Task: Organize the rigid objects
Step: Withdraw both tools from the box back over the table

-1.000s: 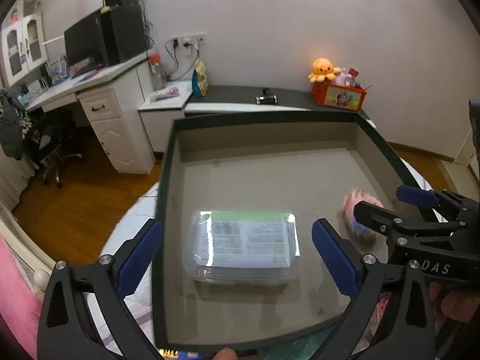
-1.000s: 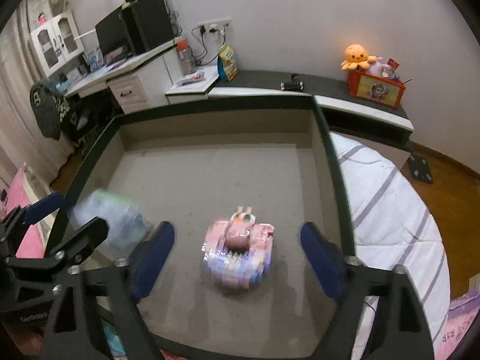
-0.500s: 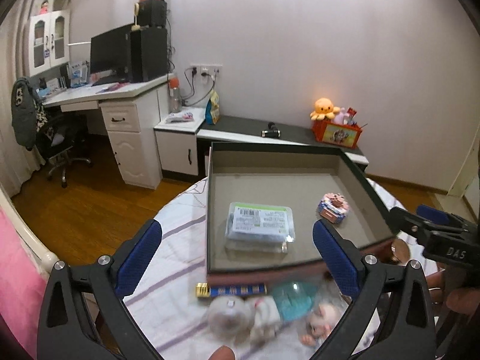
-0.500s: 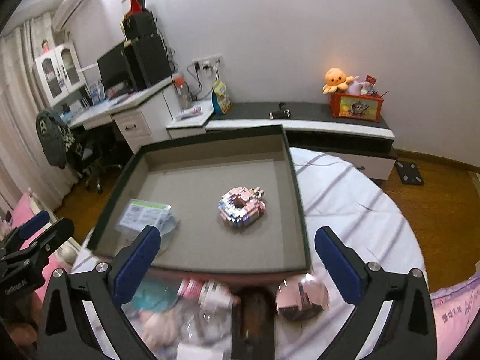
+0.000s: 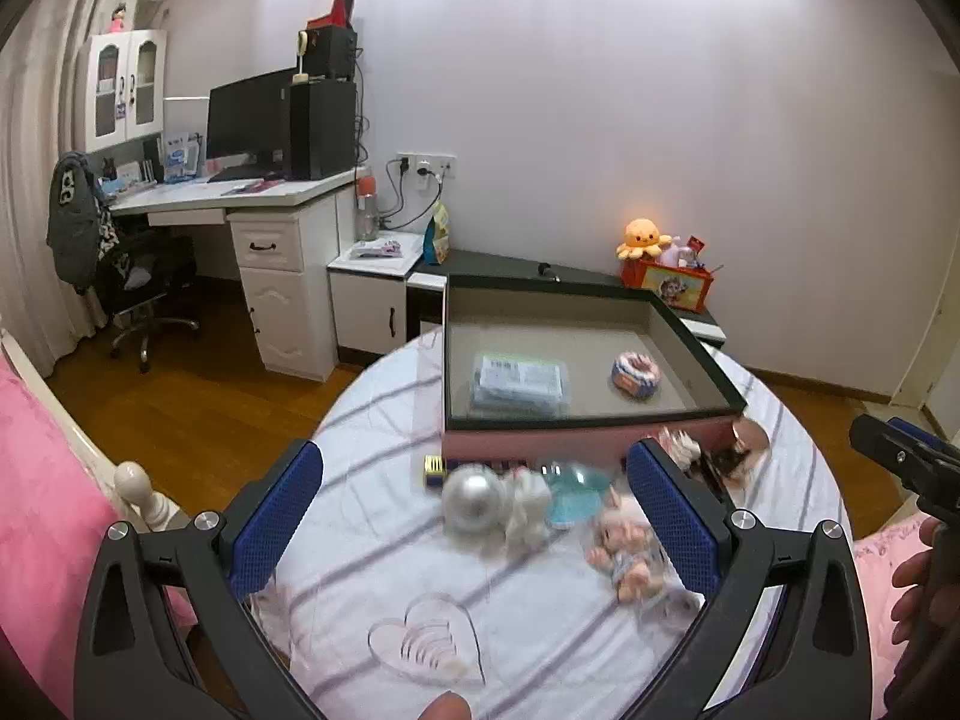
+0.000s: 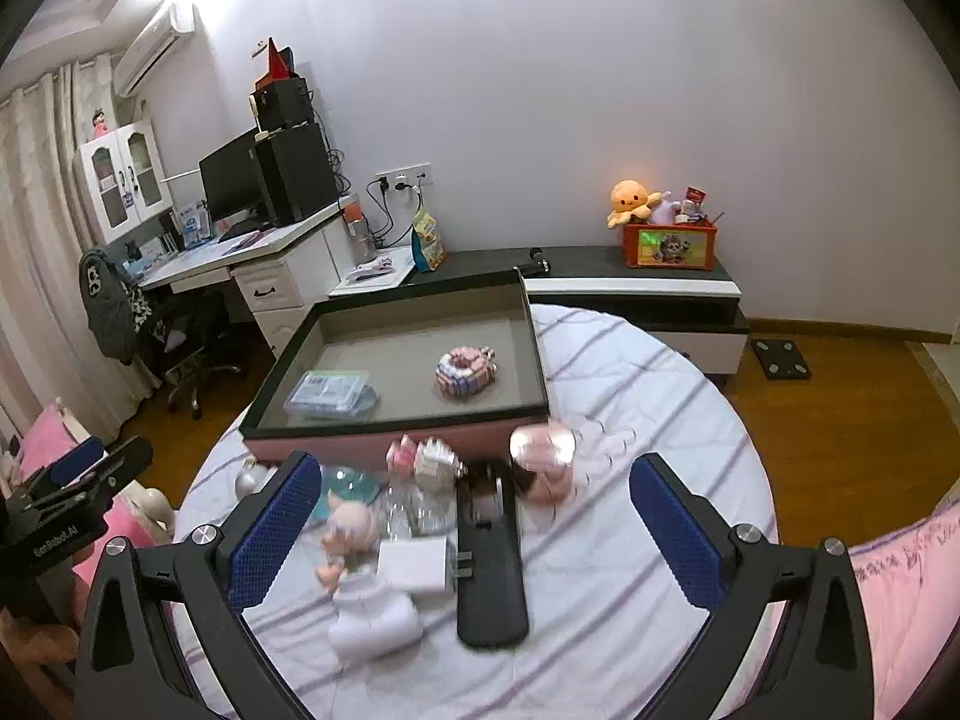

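Note:
A shallow dark-rimmed box (image 5: 708, 360) (image 6: 282, 360) stands on the far part of a round table with a striped cloth (image 5: 372, 540). In it lie a clear plastic case (image 5: 519, 381) (image 6: 330, 394) and a pink brick-built donut (image 5: 635, 373) (image 6: 465, 372). Before the box lie a silver ball (image 5: 474, 501), a small doll (image 5: 624, 546) (image 6: 348, 531), a white block (image 6: 414, 564), a black flat tool (image 6: 489, 564) and a pink round mirror (image 6: 543, 456). My left gripper (image 5: 474, 522) and right gripper (image 6: 474, 534) are open and empty above these things.
A clear heart shape (image 5: 426, 645) lies near the table's front. A desk with monitor (image 5: 252, 120), an office chair (image 5: 144, 282) and a low cabinet with an orange toy box (image 6: 669, 243) stand behind. Pink bedding (image 5: 42, 510) lies at the left.
Both grippers have drawn back and up from inside the box, leaving the clear case and the donut lying there. The loose things in front of the box have come into view.

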